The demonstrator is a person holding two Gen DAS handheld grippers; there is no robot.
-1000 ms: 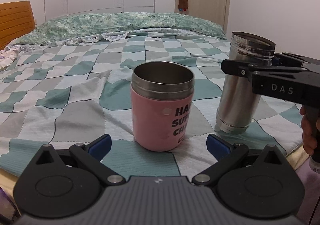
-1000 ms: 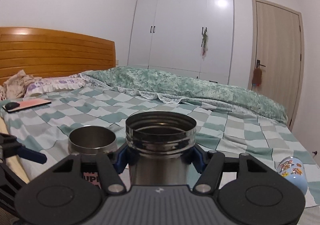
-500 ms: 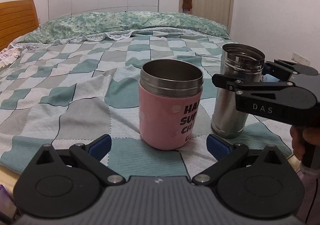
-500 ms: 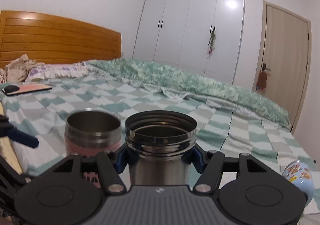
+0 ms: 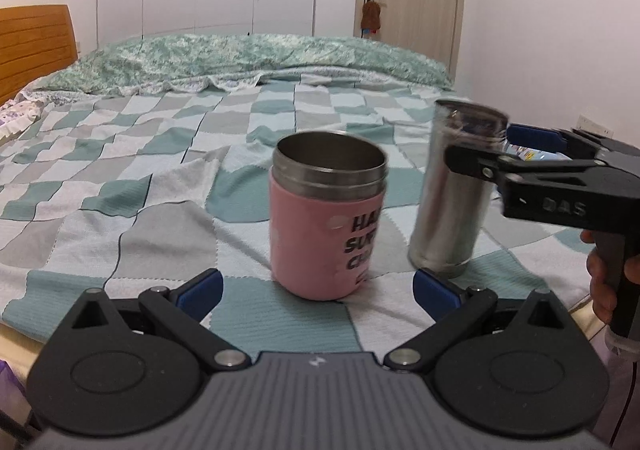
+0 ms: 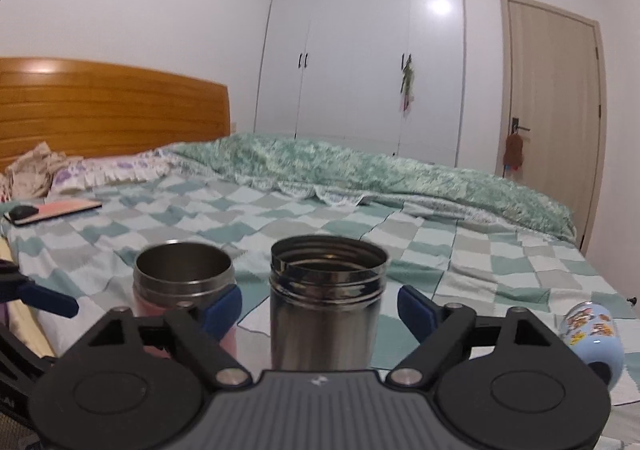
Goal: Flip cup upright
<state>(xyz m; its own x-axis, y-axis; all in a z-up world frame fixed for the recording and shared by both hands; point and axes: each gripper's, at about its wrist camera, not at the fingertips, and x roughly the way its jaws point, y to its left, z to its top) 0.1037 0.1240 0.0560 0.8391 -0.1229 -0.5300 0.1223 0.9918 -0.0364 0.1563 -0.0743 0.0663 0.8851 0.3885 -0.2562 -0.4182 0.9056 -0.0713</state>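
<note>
A tall steel cup stands upright on the checked bedspread, mouth up; it also shows in the right wrist view. A pink-sleeved steel cup stands upright to its left and shows in the right wrist view. My right gripper is open, its blue pads apart on either side of the steel cup, not touching it. My left gripper is open and empty, just in front of the pink cup.
A pale blue printed cup lies on its side at the right on the bed. A phone lies near the pillows by the wooden headboard. A folded green quilt runs across the far side.
My right gripper has opened and let go of the steel cup, which now stands on the bed. My left gripper has stayed open and tipped slightly lower.
</note>
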